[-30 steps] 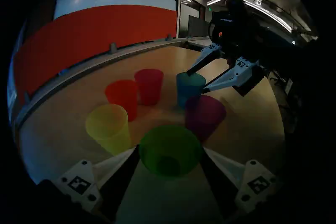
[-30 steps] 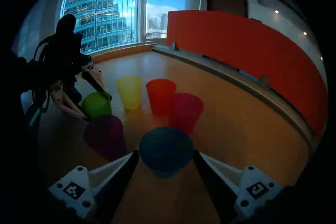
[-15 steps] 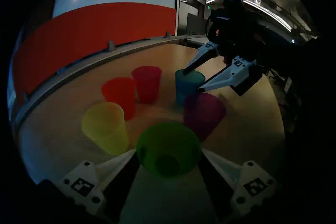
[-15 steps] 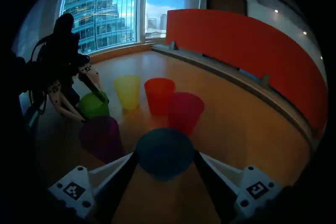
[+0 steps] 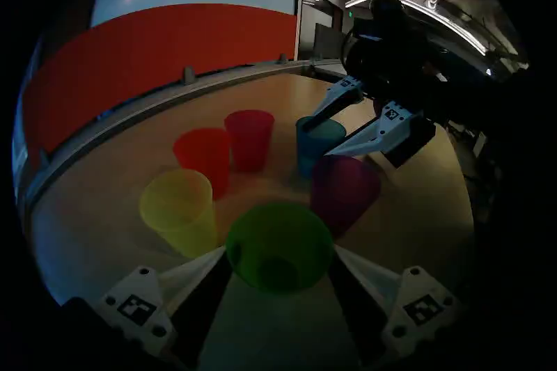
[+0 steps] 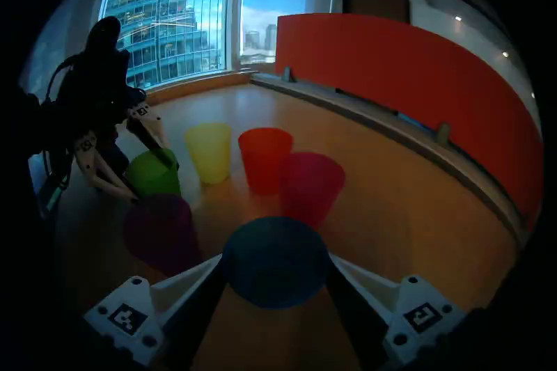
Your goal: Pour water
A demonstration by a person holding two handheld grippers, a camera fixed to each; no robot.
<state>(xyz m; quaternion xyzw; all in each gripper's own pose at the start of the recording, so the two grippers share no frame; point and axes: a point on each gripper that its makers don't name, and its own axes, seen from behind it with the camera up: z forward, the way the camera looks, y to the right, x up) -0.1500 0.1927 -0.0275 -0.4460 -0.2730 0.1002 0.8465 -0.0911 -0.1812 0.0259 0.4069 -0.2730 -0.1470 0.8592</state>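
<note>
The left claw [image 5: 278,254] is clenched on the green cup [image 5: 280,235], one finger pressing each side of its wall; the right claw [image 6: 275,264] grasps the blue cup [image 6: 275,280] in the same way. Both cups are upright with the mouth upward, which I judge is to lose nothing before the pouring; whether either holds water, I cannot tell. They face each other across a loose ring of cups in the middle of the wooden counter [image 5: 104,190], away from its far edge under the red partition [image 5: 160,37]: a yellow cup [image 5: 177,207], an orange cup [image 5: 204,159], a pink cup [image 5: 248,138] and a purple cup [image 5: 343,190]; these stand free and open, probably as receivers. A side grip leaves each rim clear, so one cup can be tipped over another.
</note>
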